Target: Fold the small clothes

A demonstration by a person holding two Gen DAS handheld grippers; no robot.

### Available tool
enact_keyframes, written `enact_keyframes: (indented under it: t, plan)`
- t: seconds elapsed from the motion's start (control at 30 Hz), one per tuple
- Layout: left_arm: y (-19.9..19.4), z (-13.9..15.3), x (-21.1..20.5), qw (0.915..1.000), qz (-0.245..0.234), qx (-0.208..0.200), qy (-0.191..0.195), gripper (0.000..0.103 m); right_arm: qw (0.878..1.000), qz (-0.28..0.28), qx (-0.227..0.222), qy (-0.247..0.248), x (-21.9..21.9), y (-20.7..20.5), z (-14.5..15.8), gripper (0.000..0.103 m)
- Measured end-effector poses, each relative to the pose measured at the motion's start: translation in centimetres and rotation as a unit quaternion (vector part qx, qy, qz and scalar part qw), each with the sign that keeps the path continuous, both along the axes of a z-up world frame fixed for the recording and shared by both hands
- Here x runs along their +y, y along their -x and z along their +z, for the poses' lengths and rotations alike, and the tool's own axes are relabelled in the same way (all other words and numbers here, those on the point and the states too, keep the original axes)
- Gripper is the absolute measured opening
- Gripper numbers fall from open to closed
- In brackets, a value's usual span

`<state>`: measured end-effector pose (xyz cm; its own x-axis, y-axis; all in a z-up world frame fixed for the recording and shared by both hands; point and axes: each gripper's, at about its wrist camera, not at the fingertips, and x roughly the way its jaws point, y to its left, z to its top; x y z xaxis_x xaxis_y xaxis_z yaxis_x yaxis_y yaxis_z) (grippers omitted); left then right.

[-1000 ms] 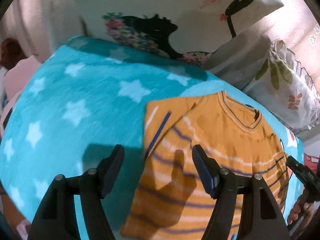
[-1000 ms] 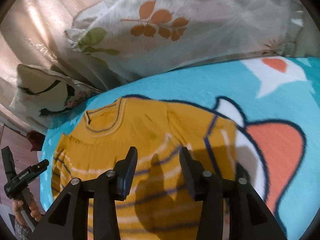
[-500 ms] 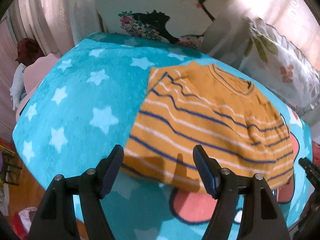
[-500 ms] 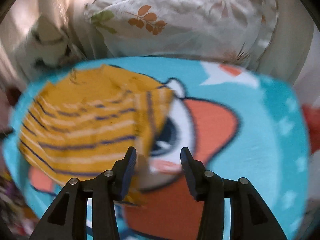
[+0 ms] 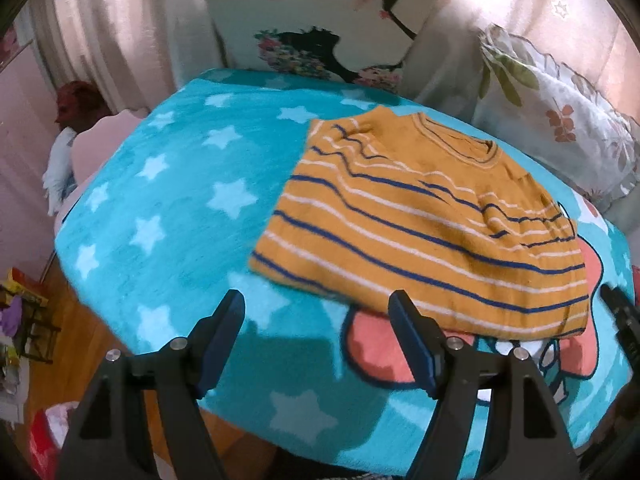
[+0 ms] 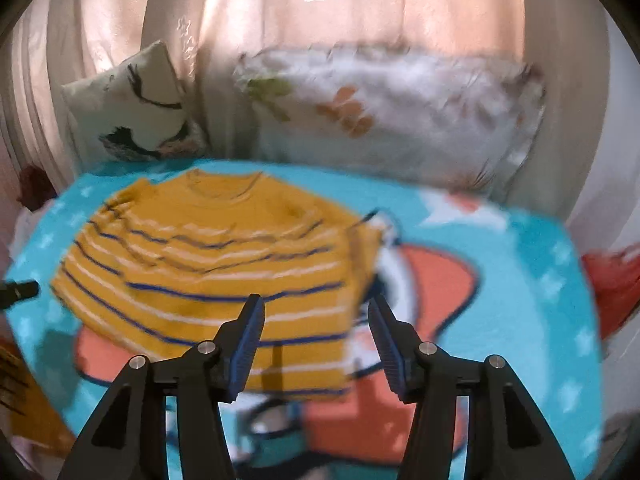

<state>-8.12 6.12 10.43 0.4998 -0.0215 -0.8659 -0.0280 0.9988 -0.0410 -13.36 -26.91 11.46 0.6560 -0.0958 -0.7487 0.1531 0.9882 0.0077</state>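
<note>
One mustard-yellow striped sweater point(image 5: 420, 236) lies on one turquoise blanket point(image 5: 180, 208) printed with white stars. Two pillows stand behind it: one pillow with a dark silhouette print point(image 5: 320, 20) and one pillow with a leaf print point(image 5: 560, 120). Two grippers show: the left gripper point(image 5: 316, 340) and the right gripper point(image 6: 316, 340), each with two black fingers, four fingers in all, and nothing between either pair. One pink curtain point(image 6: 360, 8) hangs behind.

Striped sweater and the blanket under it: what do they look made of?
Striped sweater: looks like soft knit, maybe cotton or acrylic, matte, with a ribbed neckline and yarn-like stripes. Blanket: looks like plush fleece, probably synthetic; the pile is fuzzy and the printed stars have soft edges. Blur leaves both uncertain.
</note>
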Motion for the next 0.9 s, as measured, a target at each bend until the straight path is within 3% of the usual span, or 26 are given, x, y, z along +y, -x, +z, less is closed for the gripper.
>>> enact_keyframes:
  t: [0.1, 0.27, 0.9]
  plan:
    - [0.1, 0.1, 0.5, 0.9999, 0.010, -0.003, 0.005, 0.075, 0.999, -0.020, 0.014, -0.044, 1.7, 0.1, -1.6, 0.059]
    - [-1.1, 0.4, 0.6, 0.9998, 0.003, -0.008, 0.019, 0.075, 0.998, 0.024, 0.060, -0.020, 6.2, 0.2, -4.0, 0.059]
    - [-8.4, -1.3, 7.5, 0.9989, -0.040, 0.015, 0.017, 0.076, 0.997, 0.029, 0.067, -0.020, 15.6, -6.4, -4.5, 0.060]
